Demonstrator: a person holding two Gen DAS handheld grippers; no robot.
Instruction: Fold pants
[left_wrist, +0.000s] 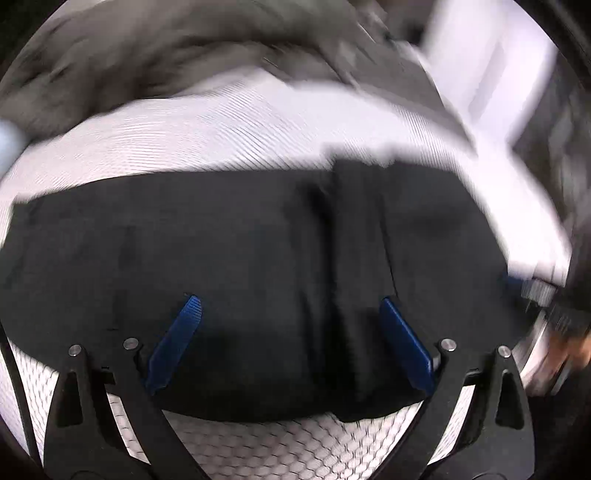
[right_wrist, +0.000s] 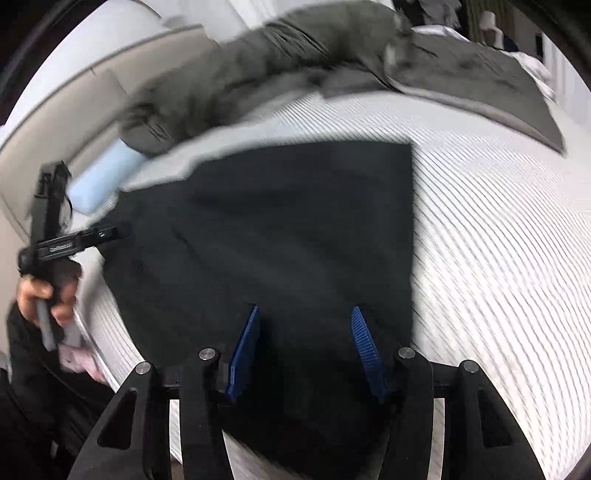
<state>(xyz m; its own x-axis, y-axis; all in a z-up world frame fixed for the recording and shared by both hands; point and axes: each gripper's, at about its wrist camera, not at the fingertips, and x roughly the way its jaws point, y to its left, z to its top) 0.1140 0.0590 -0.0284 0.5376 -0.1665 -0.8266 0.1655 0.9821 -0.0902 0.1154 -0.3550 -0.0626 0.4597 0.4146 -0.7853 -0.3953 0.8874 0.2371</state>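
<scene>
Black pants (left_wrist: 240, 251) lie flat and folded on a white ribbed mattress (left_wrist: 184, 136). A vertical crease runs down their middle in the left wrist view. My left gripper (left_wrist: 290, 301) is open, its blue fingers spread just above the pants' near part, holding nothing. My right gripper (right_wrist: 304, 308) is open too, above the near end of the pants (right_wrist: 277, 229), holding nothing. The left gripper (right_wrist: 55, 236) also shows in the right wrist view, in a hand at the pants' left edge. The right gripper's body (left_wrist: 546, 325) shows at the left view's right edge.
A grey-green blanket or garment (right_wrist: 295, 55) is heaped along the far side of the mattress (right_wrist: 498, 221). A light blue pillow (right_wrist: 99, 181) lies at the far left. Beyond it stands a beige headboard or wall (right_wrist: 74, 92). Both views are motion-blurred.
</scene>
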